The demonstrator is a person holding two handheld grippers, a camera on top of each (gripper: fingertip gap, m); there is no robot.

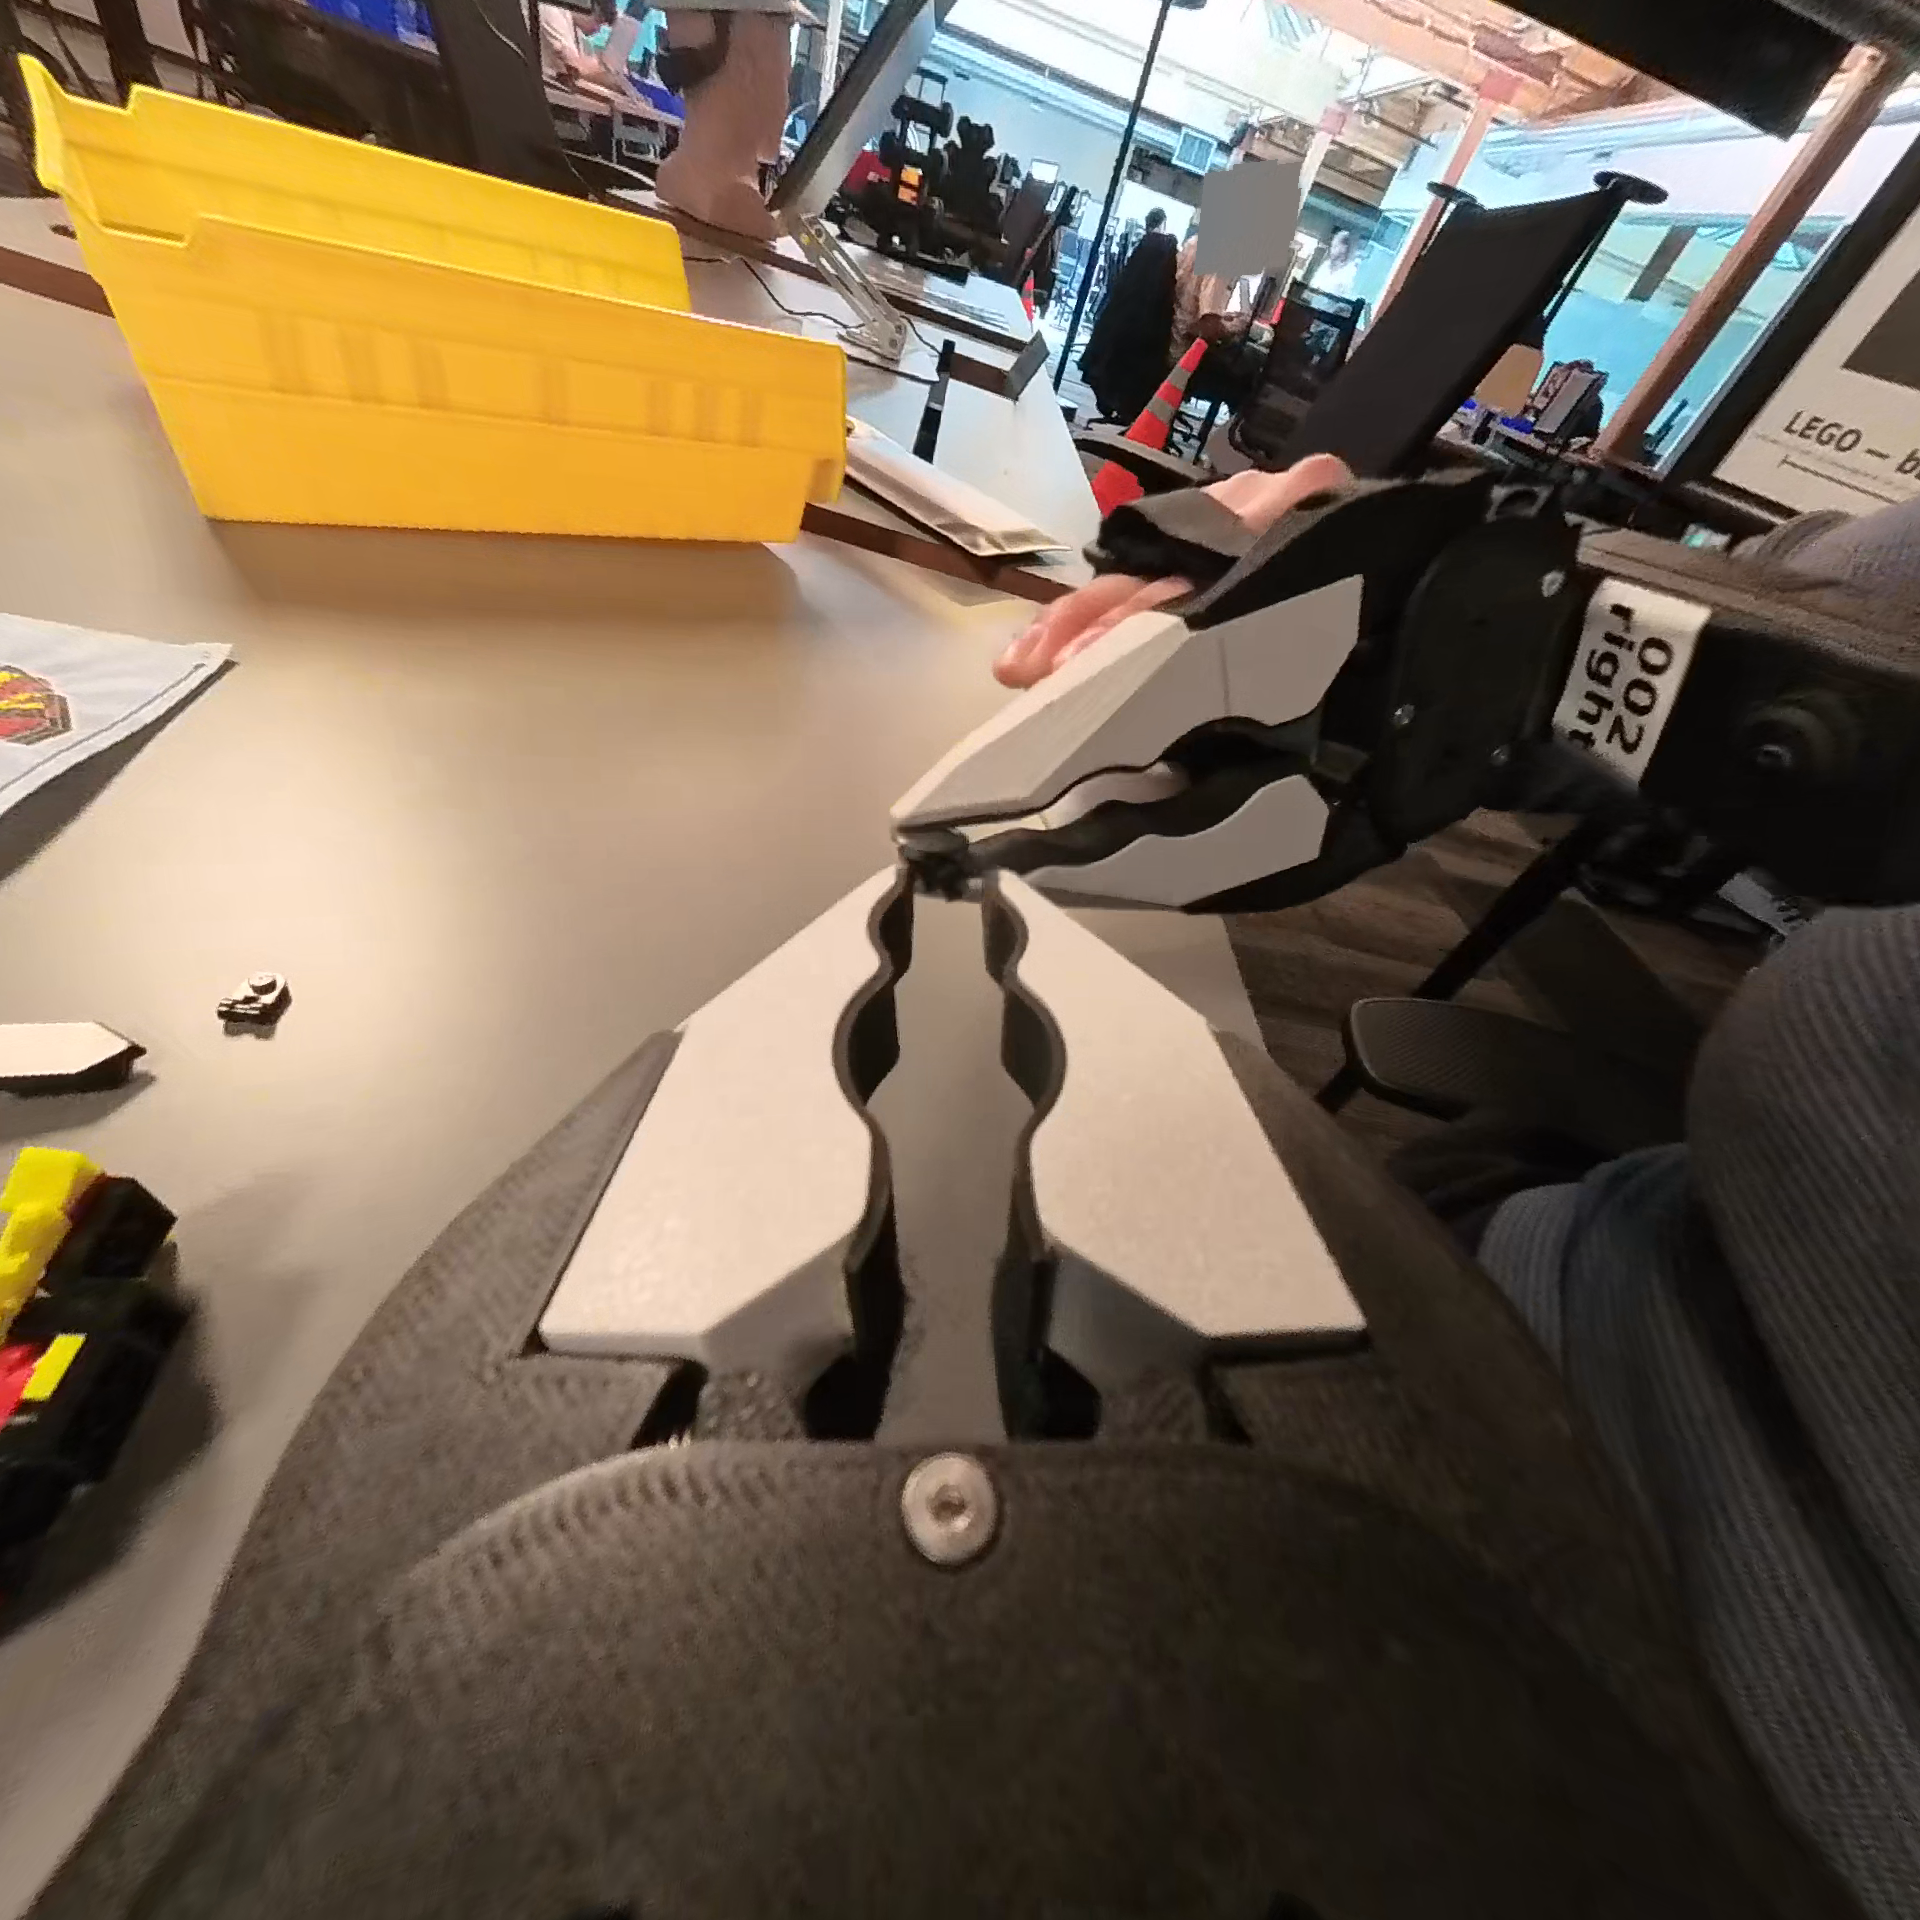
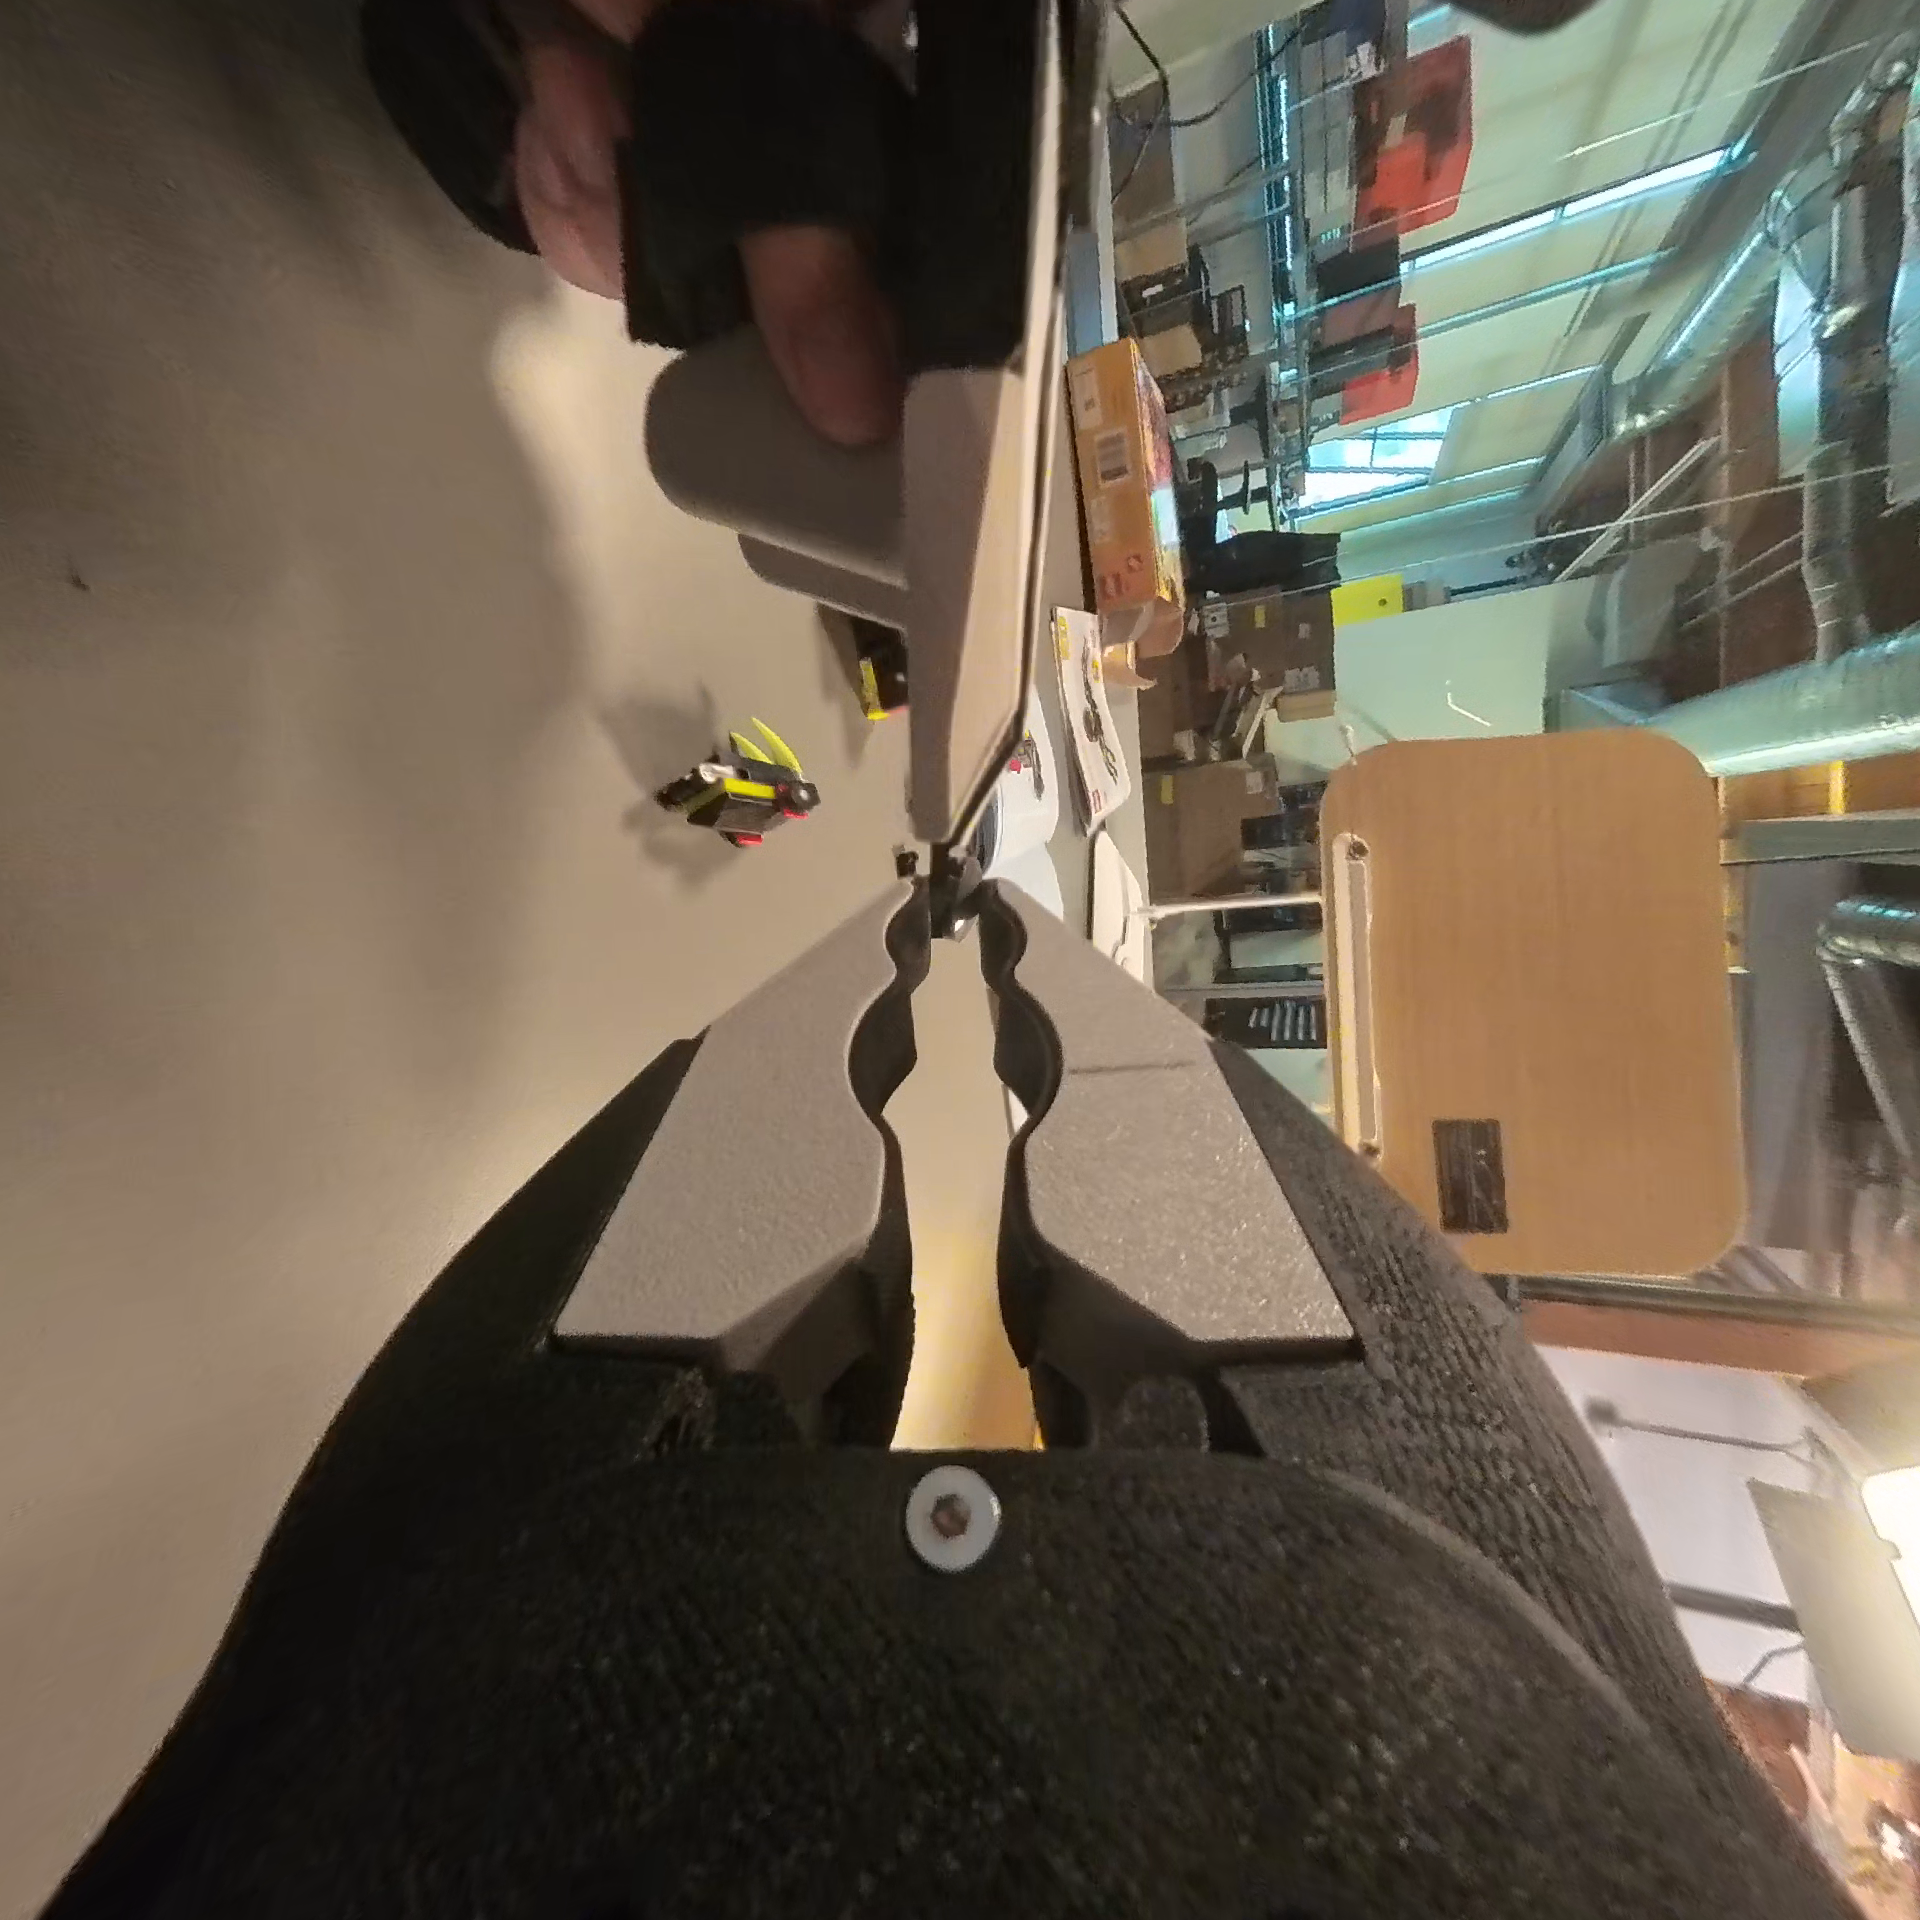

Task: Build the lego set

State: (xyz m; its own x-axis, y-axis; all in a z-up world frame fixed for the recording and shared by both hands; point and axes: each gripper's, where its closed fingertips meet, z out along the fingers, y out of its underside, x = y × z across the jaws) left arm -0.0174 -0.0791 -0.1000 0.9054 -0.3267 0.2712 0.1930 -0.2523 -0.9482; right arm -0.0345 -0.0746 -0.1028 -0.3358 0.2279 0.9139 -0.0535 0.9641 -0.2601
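Two grippers meet tip to tip above the desk [image 1: 499,790], near its right edge. Left gripper [image 1: 945,883]: fingers narrowed on a small black lego piece [image 1: 940,871] at their tips. Right gripper [image 2: 948,906]: comes in from the right in the left wrist view, its fingers pinched onto the same black piece; whether each truly grips it or only touches, cannot tell.

On the desk:
- small black part [image 1: 252,1003] lying loose, left of the grippers
- black, yellow and red lego build [image 1: 62,1320] at near left, blurred
- yellow bin [image 1: 468,374] at far left
- small black and lime sub-build [image 2: 743,795] with curved spikes, apart from the rest
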